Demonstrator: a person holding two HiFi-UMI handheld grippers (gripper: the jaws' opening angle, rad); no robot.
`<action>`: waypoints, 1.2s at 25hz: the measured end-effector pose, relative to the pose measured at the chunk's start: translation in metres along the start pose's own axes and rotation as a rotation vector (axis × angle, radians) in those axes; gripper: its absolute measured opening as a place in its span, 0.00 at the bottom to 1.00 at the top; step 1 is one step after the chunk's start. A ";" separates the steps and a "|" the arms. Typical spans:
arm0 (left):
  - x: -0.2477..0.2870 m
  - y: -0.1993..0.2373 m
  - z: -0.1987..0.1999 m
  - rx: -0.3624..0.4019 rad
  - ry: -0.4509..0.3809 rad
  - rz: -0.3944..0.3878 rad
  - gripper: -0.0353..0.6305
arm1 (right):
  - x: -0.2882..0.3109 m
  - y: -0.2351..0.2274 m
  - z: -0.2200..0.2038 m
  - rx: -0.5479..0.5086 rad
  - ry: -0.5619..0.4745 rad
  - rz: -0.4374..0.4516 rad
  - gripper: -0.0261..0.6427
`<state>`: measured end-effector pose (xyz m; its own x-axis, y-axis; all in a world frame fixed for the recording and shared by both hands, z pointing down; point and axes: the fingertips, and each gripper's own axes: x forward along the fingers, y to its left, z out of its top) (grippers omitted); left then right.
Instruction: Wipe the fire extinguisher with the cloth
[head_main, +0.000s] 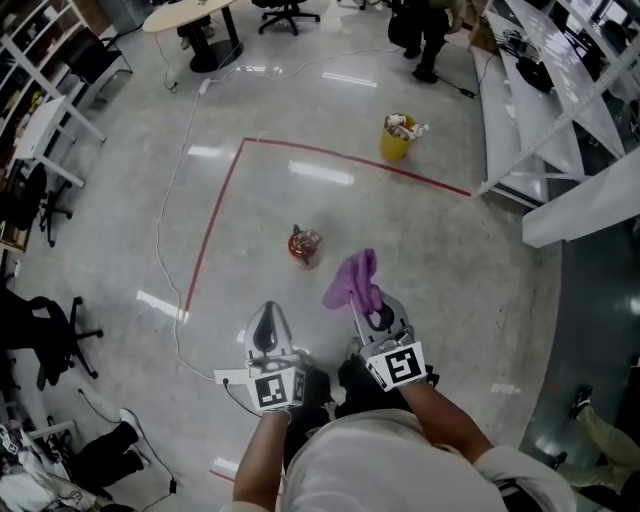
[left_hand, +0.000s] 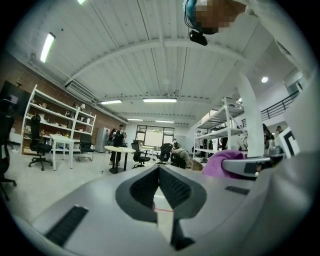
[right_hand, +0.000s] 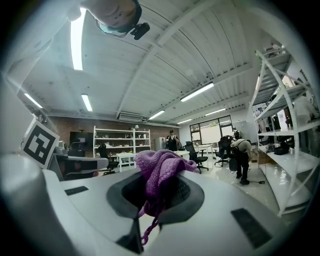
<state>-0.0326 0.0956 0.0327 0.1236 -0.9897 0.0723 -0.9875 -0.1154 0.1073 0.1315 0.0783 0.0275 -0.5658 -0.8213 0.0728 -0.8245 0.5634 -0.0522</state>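
Glossy grey workshop floor (head_main: 420, 260), marked with a red tape line (head_main: 215, 225); no worktop is involved. The fire extinguisher (head_main: 303, 245) stands on the floor, seen from above, at about 12 o'clock from the person and well apart from both tools. A yellow bin (head_main: 398, 137) sits farther off at 1 o'clock.

Right gripper (head_main: 372, 306): fingers clamped on the purple cloth (head_main: 352, 280). A bunched fold projects past the tips and loose threads hang below them. Judgement: gripped this way, the free bulk of the cloth leads and can act as the wiping face while the hard tips stay off the cylinder.

Left gripper (head_main: 268, 316): fingers together, nothing between them. Judgement: it is kept free, possibly to steady the extinguisher.

Pose: both forearms reach forward from the torso at roughly waist level and run near parallel. The grippers sit side by side, left at 11 o'clock and right at 1 o'clock, both angled out ahead across the room. The cloth is not touching the extinguisher, so wiping has not begun.
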 end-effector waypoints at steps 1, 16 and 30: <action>0.001 0.002 0.000 0.001 -0.006 0.007 0.06 | 0.003 -0.003 0.000 -0.004 -0.002 0.003 0.11; 0.077 0.069 -0.053 0.021 0.020 -0.080 0.06 | 0.089 -0.012 -0.068 -0.101 0.063 -0.071 0.11; 0.122 0.103 -0.242 -0.036 -0.008 -0.134 0.06 | 0.146 -0.025 -0.281 -0.214 0.062 -0.067 0.11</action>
<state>-0.0959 -0.0163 0.2926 0.2529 -0.9663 0.0475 -0.9581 -0.2433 0.1508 0.0692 -0.0307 0.3196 -0.5030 -0.8544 0.1303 -0.8383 0.5190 0.1671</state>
